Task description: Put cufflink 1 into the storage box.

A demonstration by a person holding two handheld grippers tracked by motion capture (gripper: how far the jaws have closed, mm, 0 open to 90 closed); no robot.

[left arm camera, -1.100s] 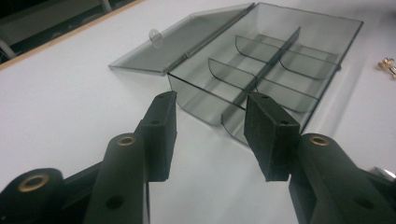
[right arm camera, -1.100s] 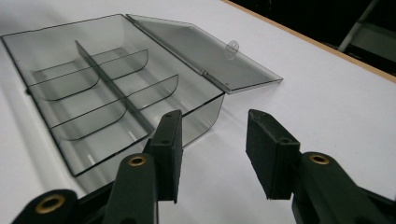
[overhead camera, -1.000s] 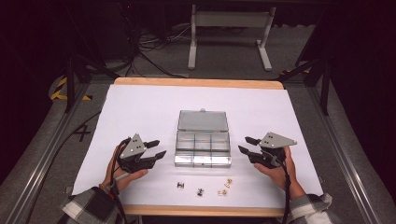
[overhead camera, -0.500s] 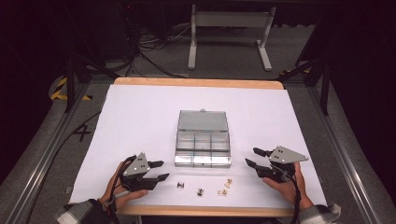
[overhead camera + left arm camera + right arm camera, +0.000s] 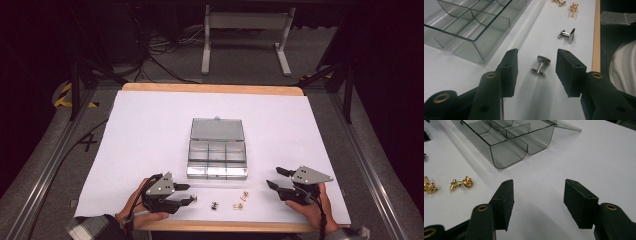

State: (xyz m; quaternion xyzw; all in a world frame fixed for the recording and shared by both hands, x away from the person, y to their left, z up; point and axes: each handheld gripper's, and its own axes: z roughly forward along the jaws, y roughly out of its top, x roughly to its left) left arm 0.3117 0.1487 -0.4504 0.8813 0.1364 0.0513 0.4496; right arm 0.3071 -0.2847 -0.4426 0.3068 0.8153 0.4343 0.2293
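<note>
A clear compartment box lies mid-table with its lid folded back. Before it, near the front edge, lie small cufflinks. A silver cufflink rests on the paper between the jaws of my open left gripper, untouched. A second silver cufflink and two gold ones lie beyond it. My right gripper is open over bare paper with nothing between its jaws. A gold knot cufflink lies to its left and the box ahead. In the high view, the left gripper and right gripper flank the cufflinks.
White paper covers the table, whose wooden front edge runs just behind the cufflinks. A person's hands hold both grippers at that edge. A metal stand rises on the floor beyond the table.
Both grippers have drawn back toward the front edge and lowered. The left one has come to the row of cufflinks, and its jaws now stand either side of a silver one.
</note>
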